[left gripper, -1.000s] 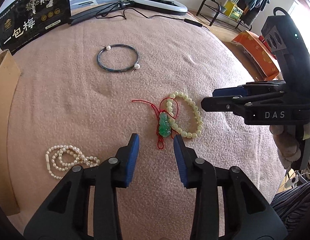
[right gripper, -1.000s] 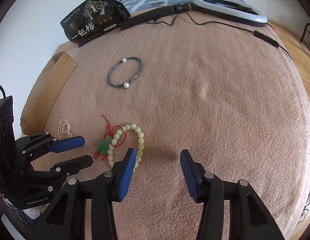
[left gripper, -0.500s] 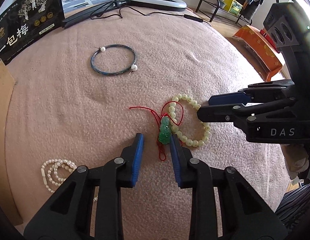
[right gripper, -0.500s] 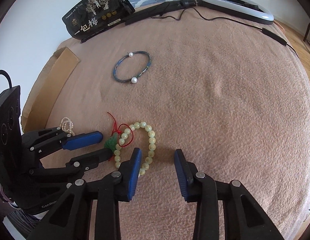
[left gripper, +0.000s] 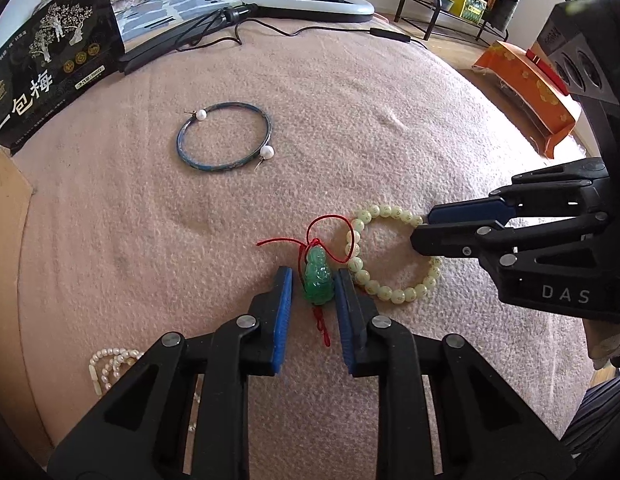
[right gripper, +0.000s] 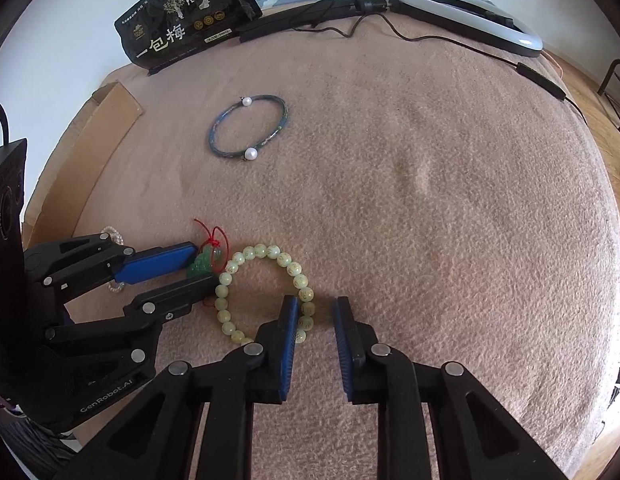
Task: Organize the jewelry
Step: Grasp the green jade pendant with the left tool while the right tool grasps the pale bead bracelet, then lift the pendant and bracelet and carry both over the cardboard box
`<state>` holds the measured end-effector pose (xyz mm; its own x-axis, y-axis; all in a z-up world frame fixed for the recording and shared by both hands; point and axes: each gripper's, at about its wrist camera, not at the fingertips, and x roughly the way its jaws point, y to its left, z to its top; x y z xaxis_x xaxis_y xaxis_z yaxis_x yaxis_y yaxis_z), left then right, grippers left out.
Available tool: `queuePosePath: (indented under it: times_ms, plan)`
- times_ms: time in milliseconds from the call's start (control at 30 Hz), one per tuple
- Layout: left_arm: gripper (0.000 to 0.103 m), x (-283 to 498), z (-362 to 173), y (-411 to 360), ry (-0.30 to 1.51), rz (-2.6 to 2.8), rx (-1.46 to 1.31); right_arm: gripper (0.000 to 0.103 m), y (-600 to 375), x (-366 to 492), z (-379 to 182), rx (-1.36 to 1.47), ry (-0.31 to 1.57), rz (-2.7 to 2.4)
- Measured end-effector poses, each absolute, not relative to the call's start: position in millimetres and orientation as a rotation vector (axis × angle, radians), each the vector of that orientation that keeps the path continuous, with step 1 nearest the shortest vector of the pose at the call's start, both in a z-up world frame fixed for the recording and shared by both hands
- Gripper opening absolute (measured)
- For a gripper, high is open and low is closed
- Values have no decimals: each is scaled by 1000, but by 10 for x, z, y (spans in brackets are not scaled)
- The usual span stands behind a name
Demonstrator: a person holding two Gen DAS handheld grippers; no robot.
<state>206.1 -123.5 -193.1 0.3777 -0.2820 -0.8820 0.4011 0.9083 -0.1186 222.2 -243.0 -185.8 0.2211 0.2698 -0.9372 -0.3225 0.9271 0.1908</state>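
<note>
Between the blue pads of the black left gripper sits a translucent green pendant on a bright red cord. Just to its right lies a pale yellow-green bead bracelet, its beads marked with faint darker characters; the black right gripper, also blue-padded, straddles its near side. Ahead of both grippers lies a dark blue bangle with a faint mottled pattern and two white pearls. To the left gripper's near left is a white pearl strand. All rest on a dusty pink fleecy blanket. Far ahead left stands a black bag printed with white trees, gold medallions and white characters.
</note>
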Motion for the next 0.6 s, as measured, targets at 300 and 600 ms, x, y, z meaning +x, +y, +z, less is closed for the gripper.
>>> queuePosePath:
  times_ms: [300, 600]
  plan:
    - [13, 2072, -1887, -1100, 1093, -427, 56, 6, -2335, 2173, -1873, -115, 1265, 386]
    - [13, 1980, -1586, -884, 1049, -425, 1, 5, -2323, 2153, -1686, -98, 1217, 376]
